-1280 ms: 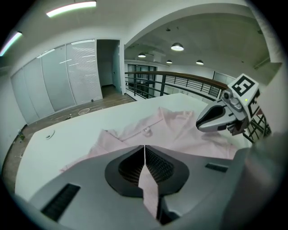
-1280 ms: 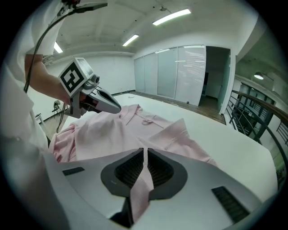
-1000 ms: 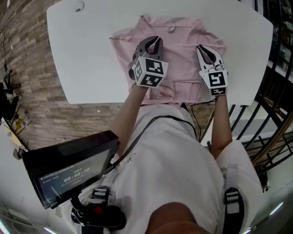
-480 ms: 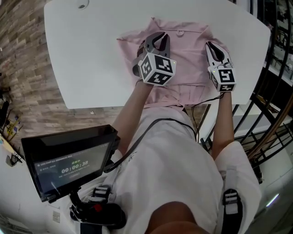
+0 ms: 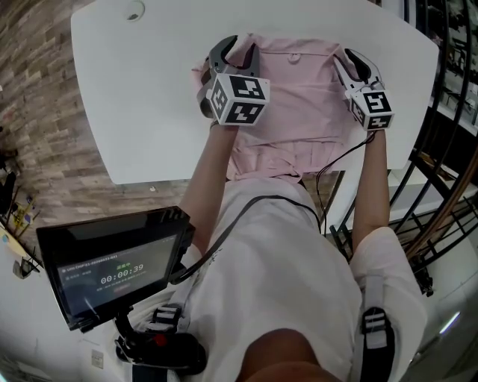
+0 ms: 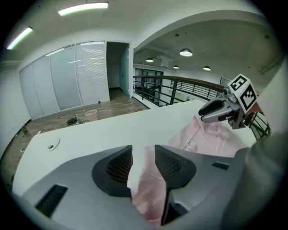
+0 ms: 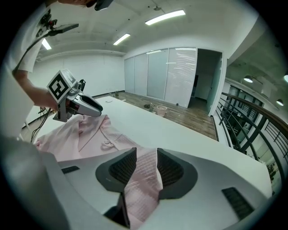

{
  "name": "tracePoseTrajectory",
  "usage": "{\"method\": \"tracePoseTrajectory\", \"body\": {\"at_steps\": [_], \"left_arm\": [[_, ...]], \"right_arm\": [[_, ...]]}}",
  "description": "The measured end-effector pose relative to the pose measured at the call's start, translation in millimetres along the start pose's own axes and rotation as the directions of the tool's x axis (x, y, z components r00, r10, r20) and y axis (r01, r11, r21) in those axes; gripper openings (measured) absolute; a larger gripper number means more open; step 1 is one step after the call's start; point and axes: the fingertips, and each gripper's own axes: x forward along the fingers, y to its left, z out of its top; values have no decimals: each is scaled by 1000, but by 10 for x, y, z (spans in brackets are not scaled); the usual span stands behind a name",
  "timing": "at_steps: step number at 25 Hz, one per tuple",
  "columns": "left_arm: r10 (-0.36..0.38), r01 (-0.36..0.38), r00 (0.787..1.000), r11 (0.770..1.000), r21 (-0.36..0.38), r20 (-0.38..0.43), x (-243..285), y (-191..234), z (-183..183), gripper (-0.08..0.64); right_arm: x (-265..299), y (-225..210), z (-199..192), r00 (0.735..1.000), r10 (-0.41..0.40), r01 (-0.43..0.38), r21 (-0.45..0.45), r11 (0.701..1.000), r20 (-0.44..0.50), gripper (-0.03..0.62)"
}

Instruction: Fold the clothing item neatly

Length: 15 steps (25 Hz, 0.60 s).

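A pale pink fabric shirt (image 5: 299, 97) lies on the white desk (image 5: 134, 97), spanning left tongs (image 5: 235, 48) to right tongs (image 5: 351, 63). Only the gripper views show both tongs released, just opening, fabric loose between them.

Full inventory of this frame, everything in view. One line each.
table: 1, white, centre of head view
shirt: 1, pink, flat on the table, collar on the far side
cable hole: 1, round, table's far left corner
screen: 1, black, showing a timer, lower left beside the person
railing: 1, black, right of the table
floor: brown wood planks, left of the table
cable: 1, black, below the right gripper
left gripper: 1, grey, shirt's far left corner; jaws have just been opening, pink cloth loose between them
right gripper: 1, grey, shirt's far right corner; jaws have just been opening, cloth between them
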Motion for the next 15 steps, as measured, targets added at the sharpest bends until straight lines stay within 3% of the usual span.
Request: {"method": "tracePoseTrajectory", "body": {"at_steps": [3,15], "left_arm": [[-4,4,1000,999,-32,-8,37,64,6,135],[-72,69,995,997,-46,-69,113,-12,-98,133]], "right_arm": [[66,-54,-30,1000,3,-3,2,1000,-26,127],[134,-98,-113,995,69,-63,77,995,-78,126]]}}
